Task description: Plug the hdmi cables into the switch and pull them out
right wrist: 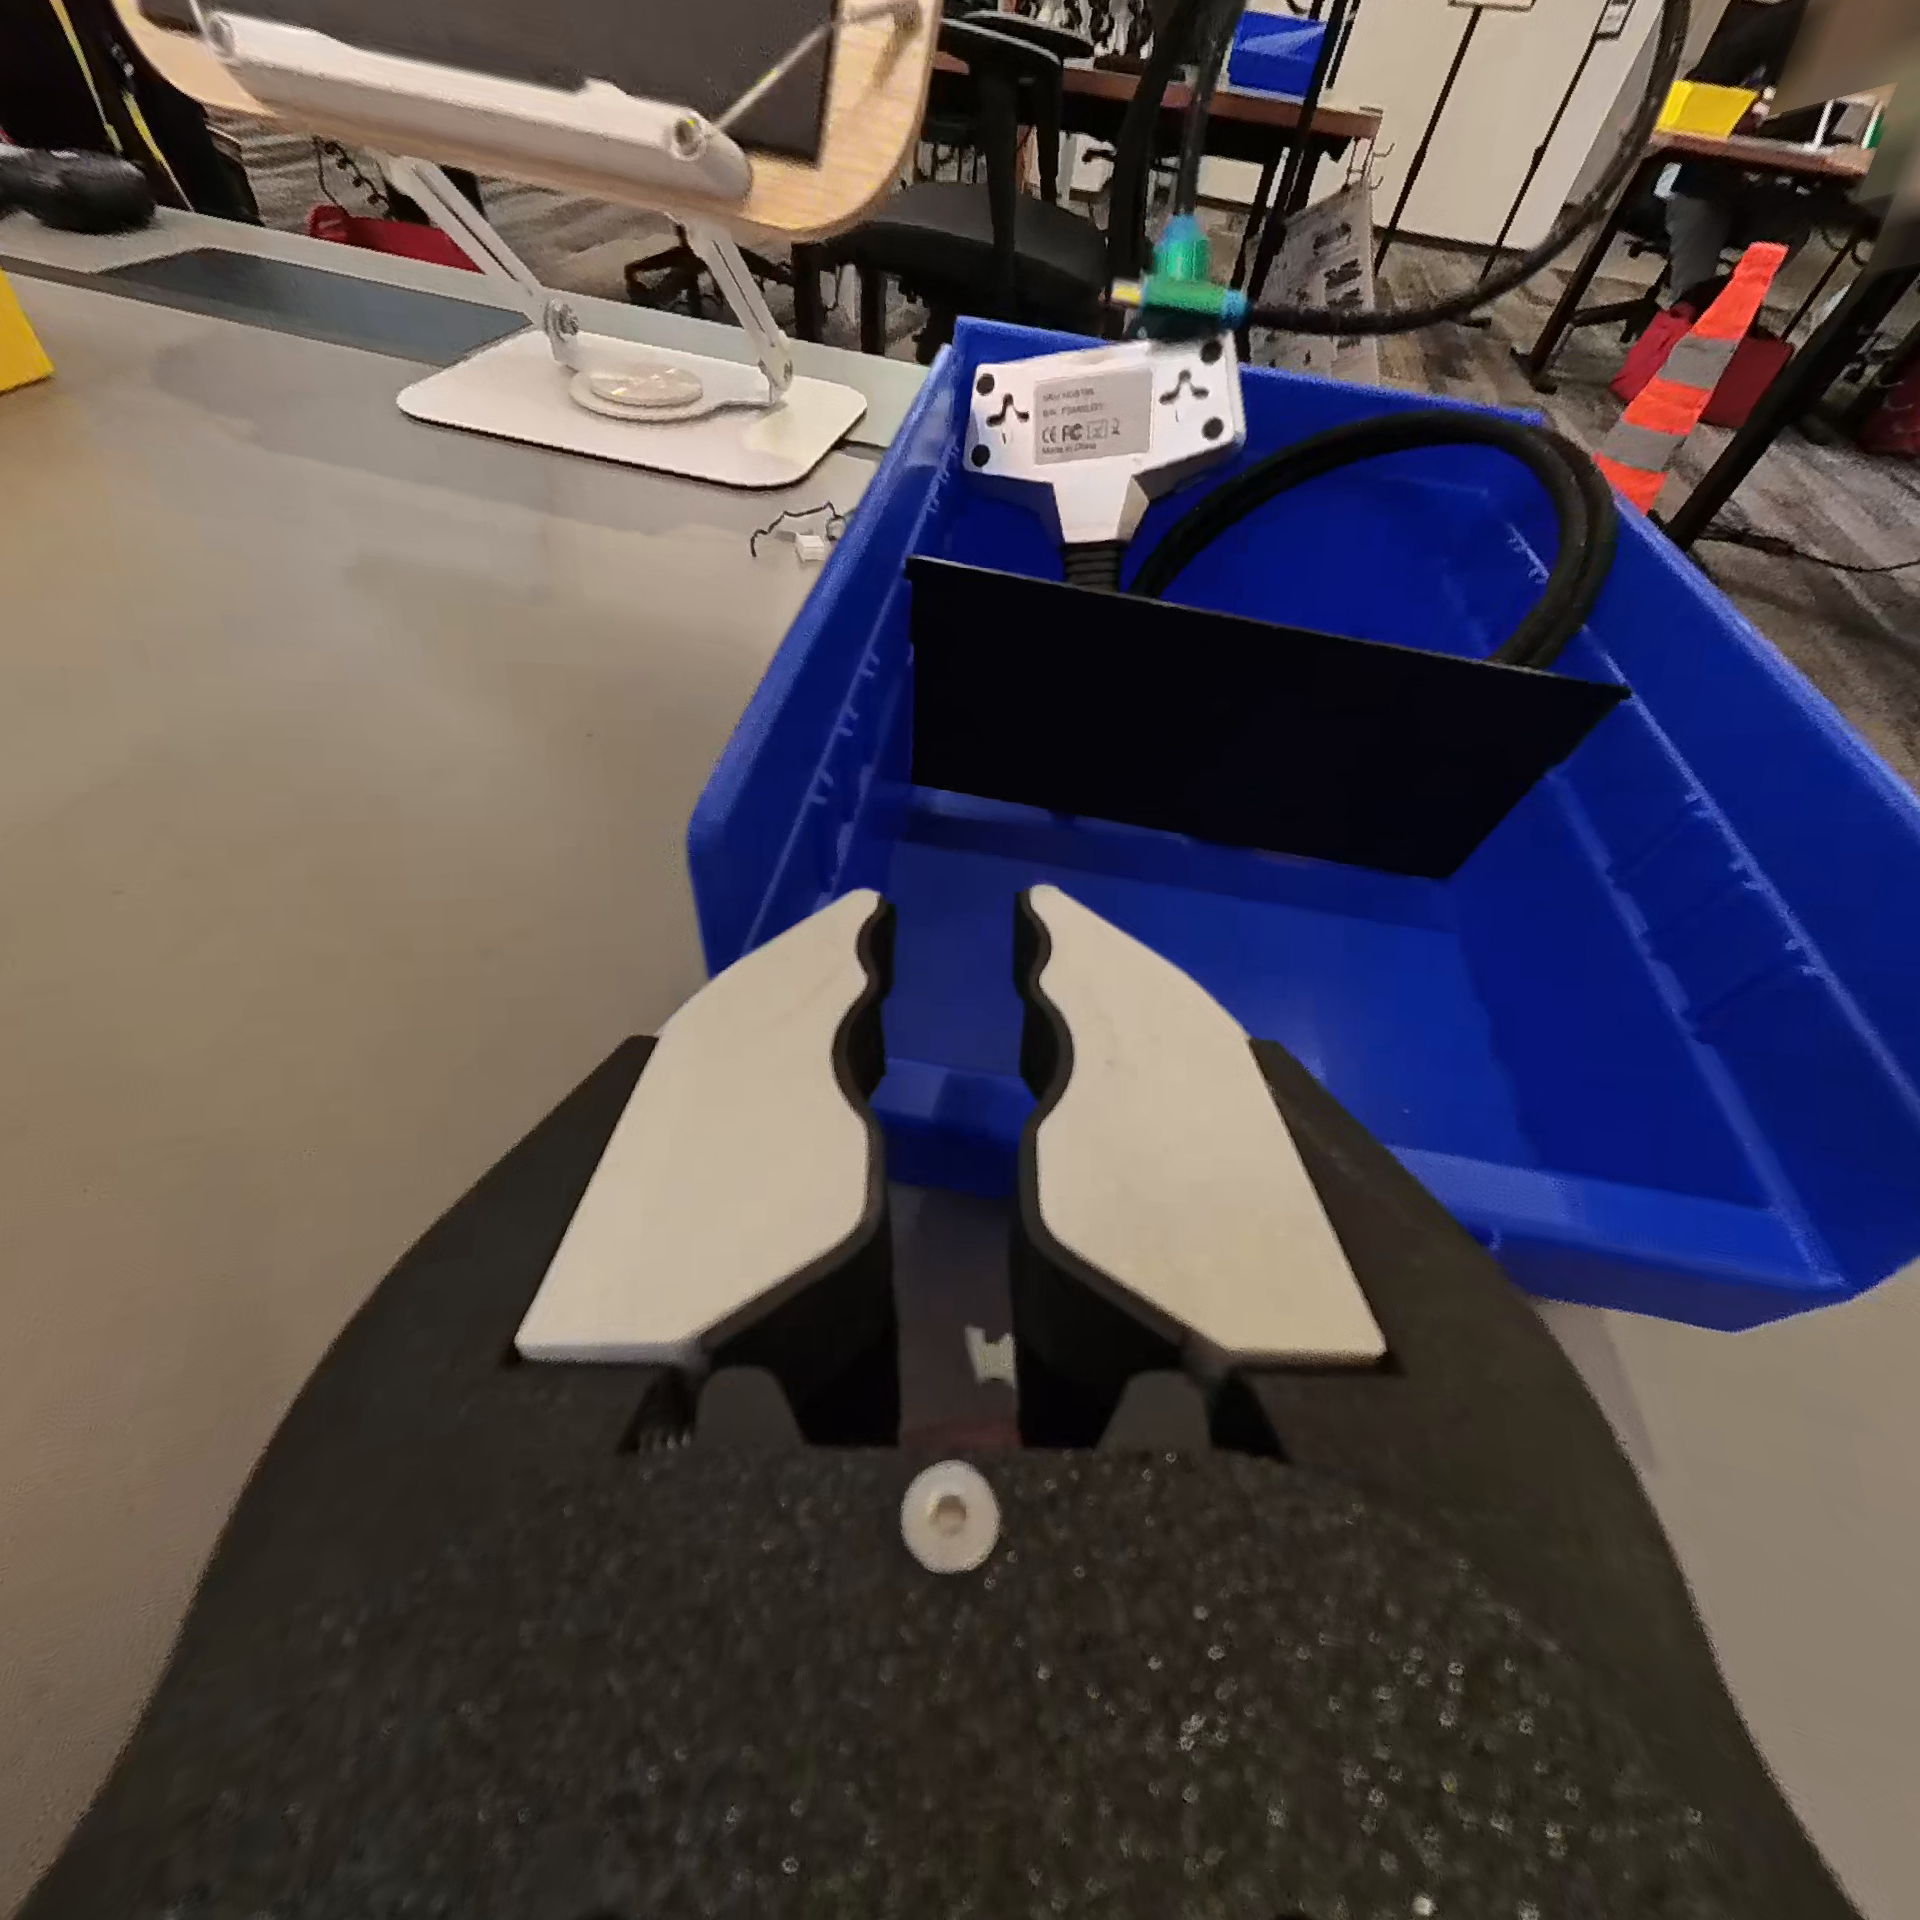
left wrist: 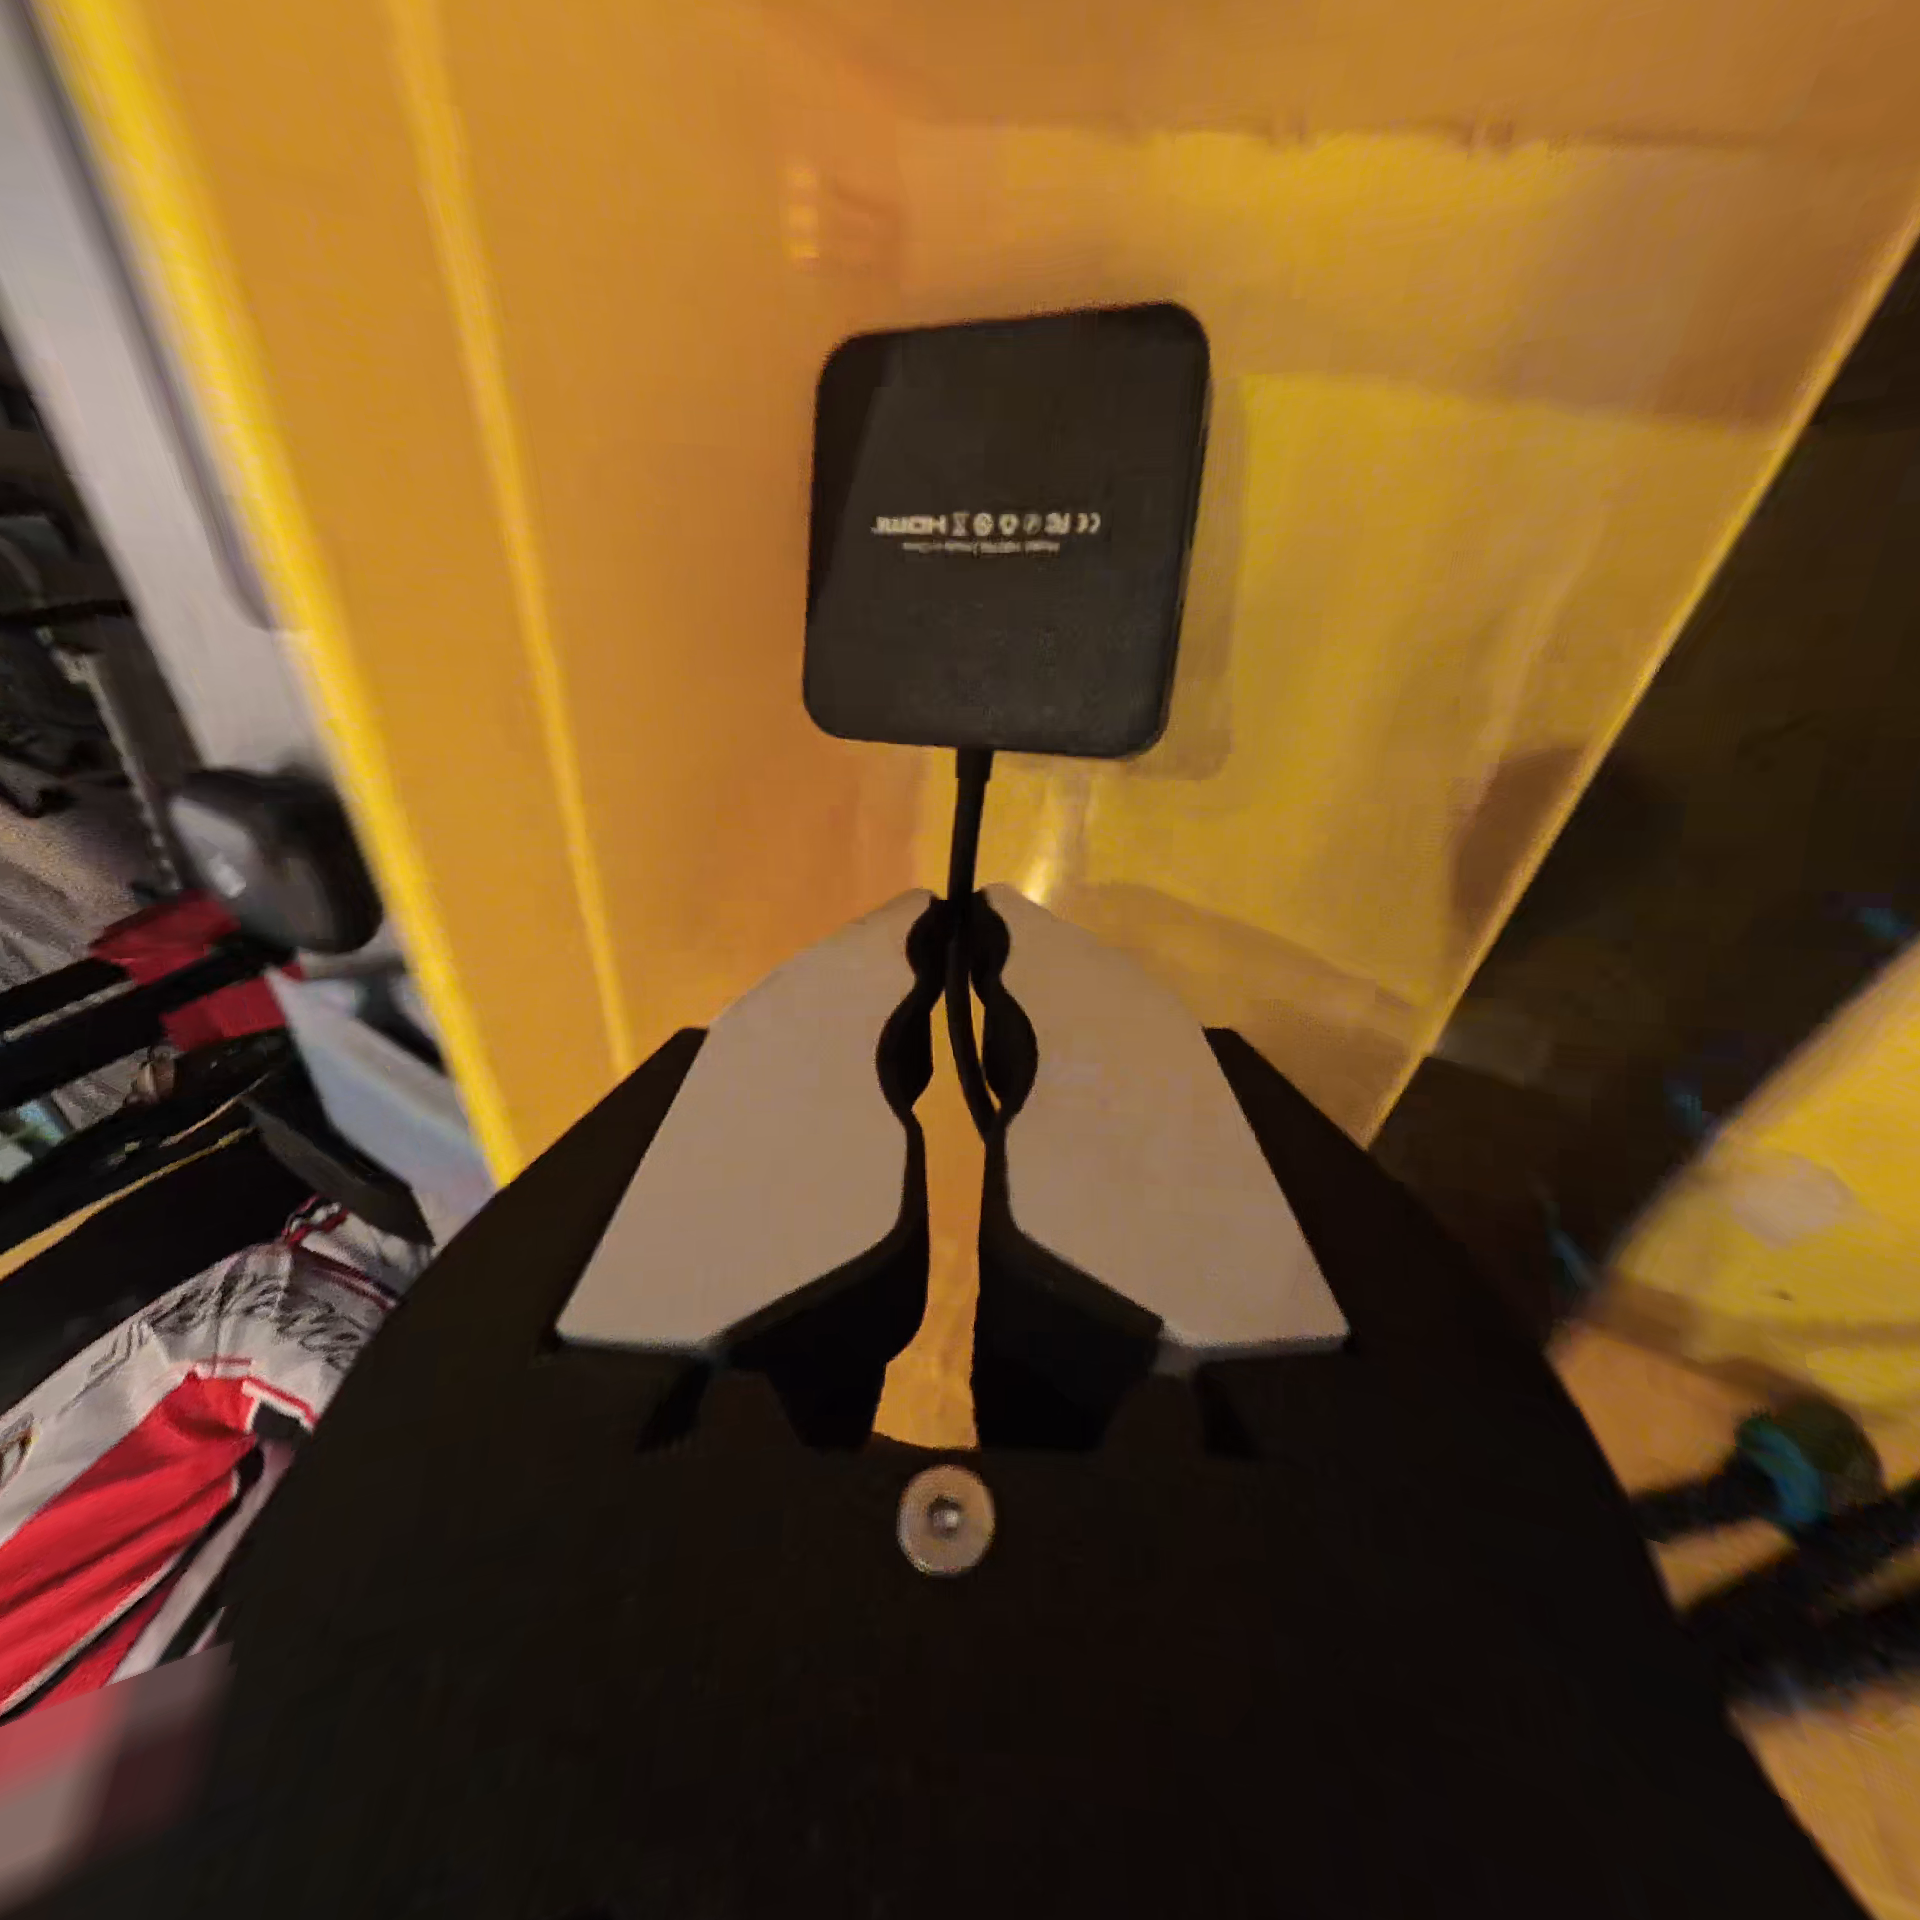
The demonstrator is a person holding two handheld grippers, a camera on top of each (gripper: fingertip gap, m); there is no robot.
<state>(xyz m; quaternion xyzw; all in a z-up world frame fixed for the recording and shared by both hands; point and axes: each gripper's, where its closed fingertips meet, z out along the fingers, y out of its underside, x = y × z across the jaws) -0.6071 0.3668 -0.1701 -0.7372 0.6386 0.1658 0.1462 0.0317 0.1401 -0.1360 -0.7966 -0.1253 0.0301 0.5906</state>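
- The left gripper (left wrist: pixel 958 904) is pinching a thin black cable (left wrist: pixel 966 821) between the tips of its fingers (left wrist: pixel 831 997), which are pressing together around it.
- That cable is running up from the fingertips into the near edge of a square black switch (left wrist: pixel 1006 530), which is showing its flat face with small pale markings.
- The switch is lying against or hanging before a yellow bin (left wrist: pixel 623 416); whether it is touching the yellow surface cannot be told, as the view is blurred.
- At the left edge of that view, red, white and black clutter (left wrist: pixel 187 1351) is showing, too smeared to name.
- The right gripper (right wrist: pixel 954 914) is hovering with its fingers (right wrist: pixel 1132 1122) spread apart and holding nothing.
- Its fingertips are sitting over the near end of a blue bin (right wrist: pixel 1662 1091) standing on the grey desk (right wrist: pixel 312 831).
- A black divider (right wrist: pixel 1226 717) is standing across the bin, splitting it into a near and a far compartment.
- In the far compartment a silver-white switch (right wrist: pixel 1101 426) is leaning upright, with a thick black cable (right wrist: pixel 1558 540) looping beside it from its lower end.
- A green-tipped plug (right wrist: pixel 1184 286) is hanging right at the top of that silver switch, but blur makes it unclear if it is seated.
- A white stand (right wrist: pixel 634 405) is resting on the desk, left of the bin.
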